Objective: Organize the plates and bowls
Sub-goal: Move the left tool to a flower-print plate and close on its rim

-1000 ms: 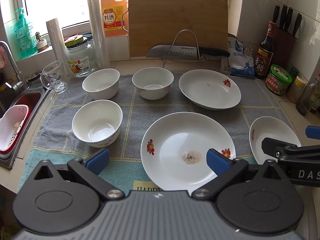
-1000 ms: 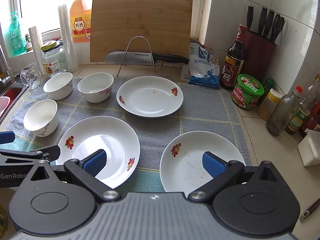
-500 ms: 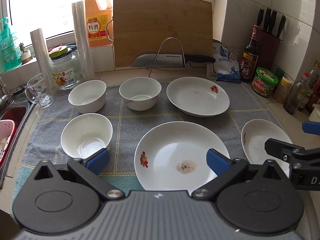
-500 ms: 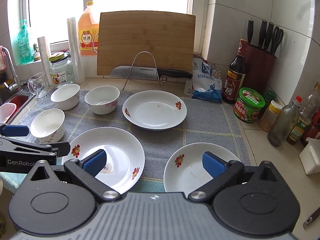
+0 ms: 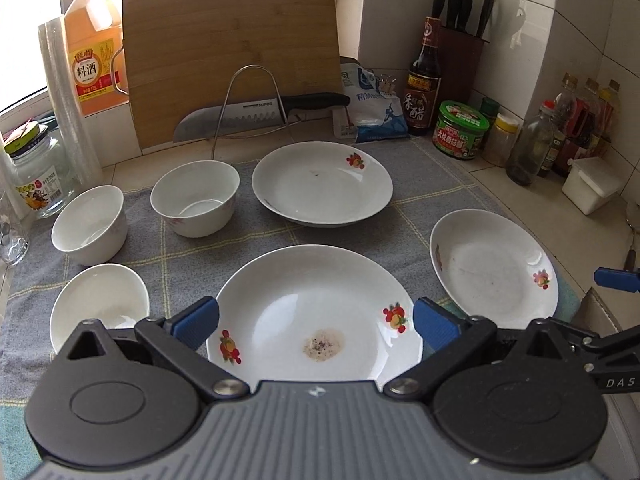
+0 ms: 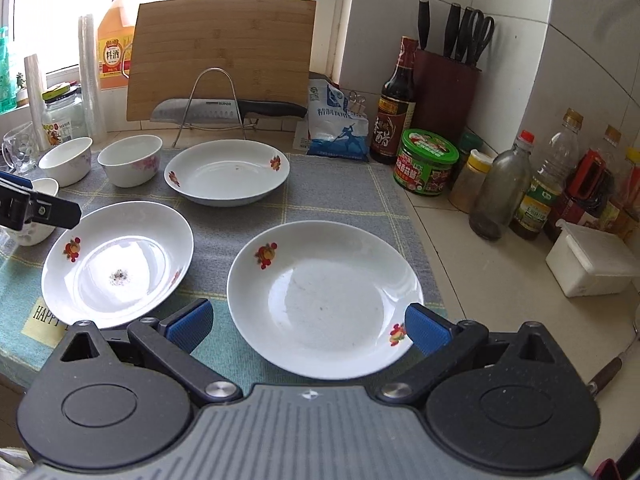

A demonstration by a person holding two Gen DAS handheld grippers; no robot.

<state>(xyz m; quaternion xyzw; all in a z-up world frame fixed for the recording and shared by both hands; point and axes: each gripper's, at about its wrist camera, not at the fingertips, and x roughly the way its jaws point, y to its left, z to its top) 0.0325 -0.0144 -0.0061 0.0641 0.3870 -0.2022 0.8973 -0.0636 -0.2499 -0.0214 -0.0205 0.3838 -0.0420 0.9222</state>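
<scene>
Three white flower-print plates lie on a grey towel (image 5: 420, 184): a near plate with a crumb stain (image 5: 316, 312) (image 6: 120, 264), a right plate (image 5: 492, 268) (image 6: 324, 296), and a far plate (image 5: 322, 182) (image 6: 226, 170). Three white bowls stand at left: a near one (image 5: 98, 300), a middle one (image 5: 90, 224) (image 6: 66, 160) and a far one (image 5: 196, 196) (image 6: 130, 158). My left gripper (image 5: 316, 322) is open above the stained plate. My right gripper (image 6: 308, 326) is open above the right plate. Both are empty.
A cutting board (image 5: 232, 56), a knife on a wire rack (image 5: 256, 108), an oil jug (image 5: 96, 52) and a glass jar (image 5: 36, 172) line the back. Sauce bottles (image 6: 394, 100), a green jar (image 6: 426, 166), a knife block (image 6: 448, 80) and a white box (image 6: 592, 260) crowd the right.
Both grippers have swung toward the right and come a little nearer to the plates. The sink has left the left wrist view. Nothing was grasped.
</scene>
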